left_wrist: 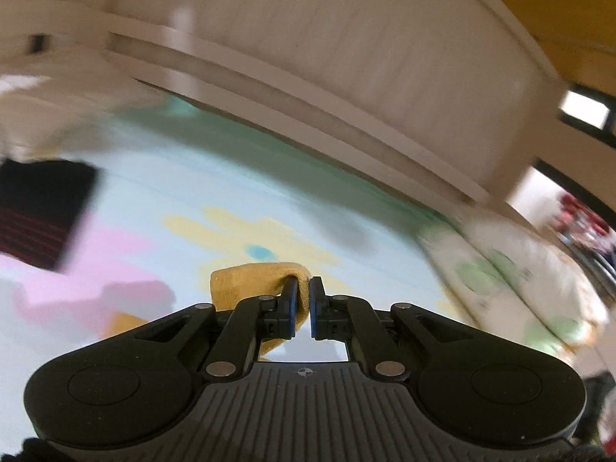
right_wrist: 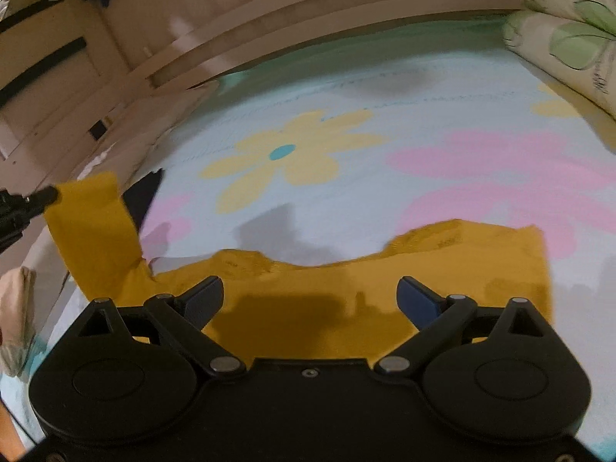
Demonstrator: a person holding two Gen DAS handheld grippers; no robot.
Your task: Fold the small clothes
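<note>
Garment point(right_wrist: 442, 269) spread beneath right view only

matt mustard cloth garment point(right_wrist: 308, 308) on smooth printed bedsheet point(right_wrist: 346, 192).

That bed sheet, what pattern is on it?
Big yellow and pink flowers on a pale blue bed sheet, clearest in the right wrist view.

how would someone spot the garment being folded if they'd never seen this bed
Start at the flowered sheet that covers the bed. At its near edge lies the mustard garment, one sleeve lifted by the left gripper. It is plain mustard, unlike the black cloth beside it.
</note>
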